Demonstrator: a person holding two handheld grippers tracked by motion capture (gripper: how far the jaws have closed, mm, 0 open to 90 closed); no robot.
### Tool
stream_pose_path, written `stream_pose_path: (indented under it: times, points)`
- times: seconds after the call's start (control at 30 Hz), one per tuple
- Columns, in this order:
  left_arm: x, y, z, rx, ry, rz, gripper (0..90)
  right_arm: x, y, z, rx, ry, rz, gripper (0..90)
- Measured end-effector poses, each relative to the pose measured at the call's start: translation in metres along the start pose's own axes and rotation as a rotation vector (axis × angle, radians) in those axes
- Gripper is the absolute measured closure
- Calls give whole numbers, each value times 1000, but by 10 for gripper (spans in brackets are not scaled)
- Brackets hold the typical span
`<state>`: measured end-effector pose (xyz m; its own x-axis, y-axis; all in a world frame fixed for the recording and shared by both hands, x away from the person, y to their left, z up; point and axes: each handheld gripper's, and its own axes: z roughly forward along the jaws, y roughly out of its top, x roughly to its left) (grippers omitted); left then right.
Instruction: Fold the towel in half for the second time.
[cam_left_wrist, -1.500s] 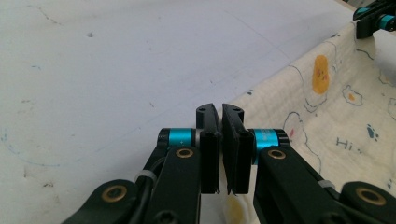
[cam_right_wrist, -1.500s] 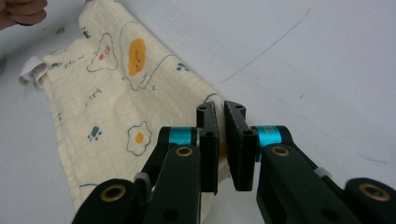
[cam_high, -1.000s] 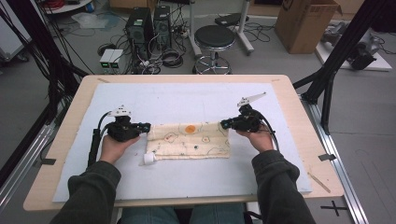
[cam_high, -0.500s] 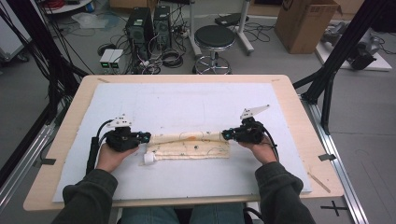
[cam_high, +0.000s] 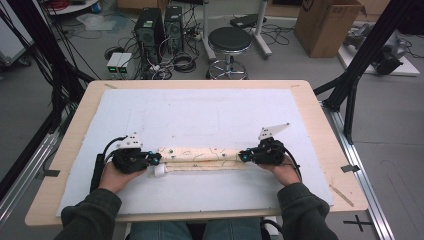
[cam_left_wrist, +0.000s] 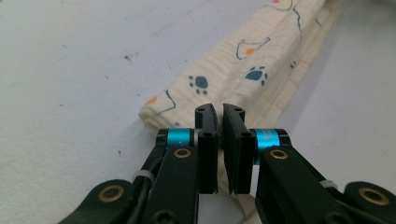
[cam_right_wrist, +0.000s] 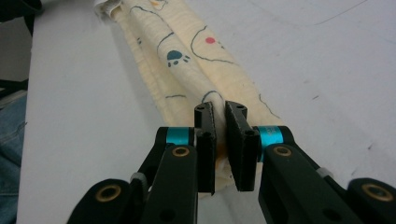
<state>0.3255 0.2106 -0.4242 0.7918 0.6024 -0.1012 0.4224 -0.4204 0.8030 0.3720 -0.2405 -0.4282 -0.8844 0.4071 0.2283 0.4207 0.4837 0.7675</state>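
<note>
cloth (cam_high: 200, 159) lies folded into a narrow strip on the white mat (cam_high: 210, 115), near its front edge. left gripper (cam_high: 156, 158) and right gripper (cam_high: 242, 156) each pinch one end. it looks light, limp, prone to sag; the ends suit holding.

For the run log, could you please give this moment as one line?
left gripper: shut on cloth | right gripper: shut on cloth | cloth: folded into narrow strip on white mat
</note>
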Motion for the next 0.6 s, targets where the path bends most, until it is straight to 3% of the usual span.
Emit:
stream_pose_path:
  times: [0.1, 0.13, 0.2, 0.23, 0.33, 0.47, 0.6]
  points:
    - [-3, 0, 0, 24, -15, 12, 824, 2, -4, 1, 9, 8, 3, 798]
    - [-3, 0, -1, 29, -22, 11, 777, 2, -4, 0, 16, 20, 10, 769]
    - [-3, 0, -4, 8, -56, 5, 658, 3, -4, -2, 0, 42, 9, 680]
    - [-4, 1, -9, -29, -75, -4, 635, 4, -4, -4, -8, 49, 16, 648]
    - [-4, 7, -14, -68, -87, -4, 558, 6, 1, -14, -56, 49, 15, 609]
    - [-2, 19, -9, -109, -98, -15, 561, 7, 12, -12, -74, 24, 1, 612]
    - [-1, 28, 6, -98, -74, -26, 662, 8, 22, 4, -47, 13, -6, 612]
